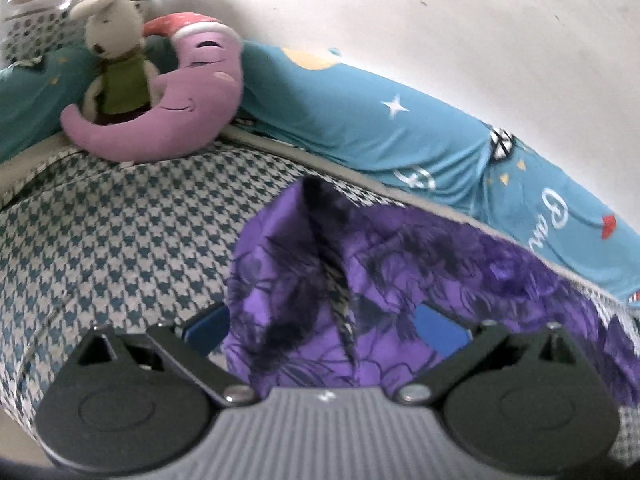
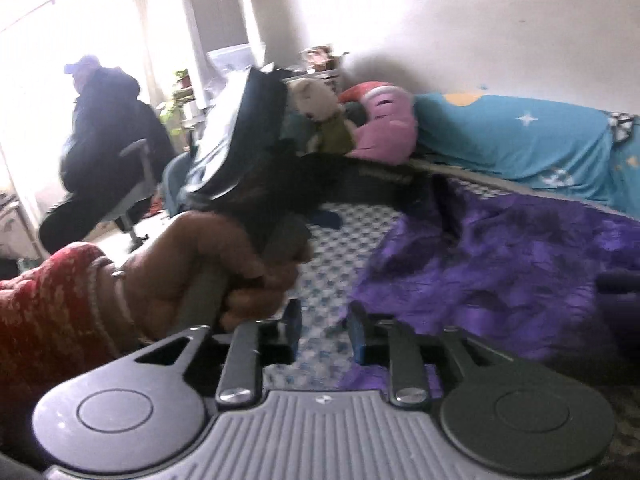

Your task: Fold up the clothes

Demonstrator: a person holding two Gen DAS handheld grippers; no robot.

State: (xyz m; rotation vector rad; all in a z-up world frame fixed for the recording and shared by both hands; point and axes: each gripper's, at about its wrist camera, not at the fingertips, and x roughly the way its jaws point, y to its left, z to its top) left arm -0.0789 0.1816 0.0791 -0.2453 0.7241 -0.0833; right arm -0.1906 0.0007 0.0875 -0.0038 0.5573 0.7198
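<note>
Right hand-held gripper [image 2: 325, 326]: jaws slightly apart, nothing between them, bed [image 2: 320, 240] sheet visible through the gap. It hovers low at the near edge of the purple cloth [image 2: 500, 248], with the hem just beside its right finger.

Left hand-held gripper [image 1: 324, 316]: cloth is bunched over it and rises to a peak in front of the lens. Blue pads [image 1: 208, 322] stand wide at the base, but the tips are buried, so can't tell if it's clamped. In the right view the left hand [image 2: 208, 256] holds it raised and a dark strand runs taut from it down to the pile, so my read is that it carries a corner.

Cloth: mostly a crumpled heap on the far right of the bed, near the blue quilt [image 1: 360, 120], with one end lifted off. Moon pillow [image 1: 180, 112] and rabbit toy [image 1: 116, 60] sit at the head, well apart from it.

Step, as I judge it: get a second corner and spread the cloth flat before any fold.

Doing it well:
- Right jaws need more gap. Take a single hem layer, not a bunch.
- Pick the corner on the same edge as the left's, or it will twist.
- Pull both apart until that edge is straight, then lay it on the open sheet.
- Keep the left high until the right has bitten.
- Risk: thin, slippery-looking fabric could slide out of a shallow bite.
</note>
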